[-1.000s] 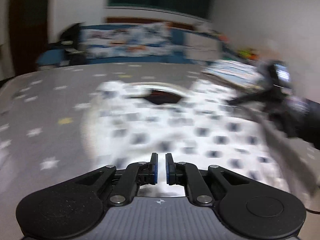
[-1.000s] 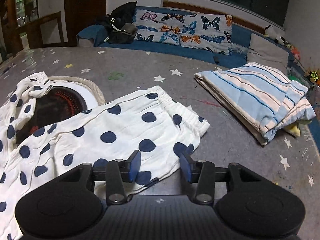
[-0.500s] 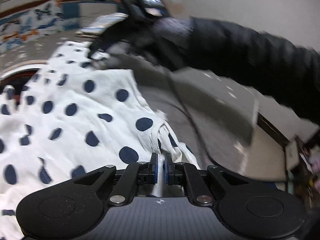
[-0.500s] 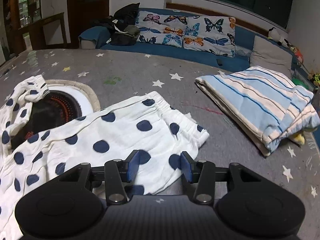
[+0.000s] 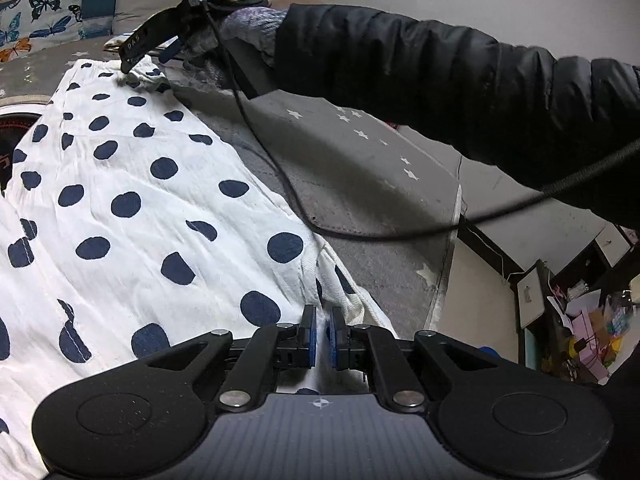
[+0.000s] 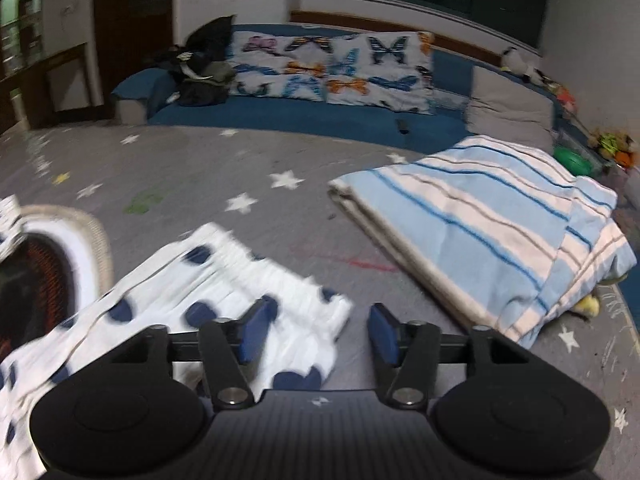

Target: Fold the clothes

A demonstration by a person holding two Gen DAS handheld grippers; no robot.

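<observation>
A white garment with dark blue dots [image 5: 132, 200] lies spread on a grey star-patterned mat [image 5: 352, 160]. My left gripper [image 5: 322, 332] is shut on a fold at the garment's near corner, and white cloth shows between its blue pads. At the far corner, my right gripper [image 5: 146, 62] sits over the gathered waistband, held by a hand in a dark sleeve [image 5: 440, 76]. In the right wrist view, the right gripper [image 6: 320, 332] has its jaws opening. The waistband corner [image 6: 304, 308] lies under and between the jaws, and the pads [image 6: 260, 330] do not press on it.
A folded blue-and-white striped blanket [image 6: 480, 232] lies on the mat to the right. A round dark opening with a woven rim [image 6: 92, 240] sits at the left, partly under the garment. Behind is a blue sofa with butterfly cushions [image 6: 332, 64]. A cable [image 5: 360, 236] crosses the mat near its edge [image 5: 452, 240].
My left gripper swung right and down to the garment's near corner and now pinches a fold. My right gripper moved forward over the waistband corner and its jaws widened.
</observation>
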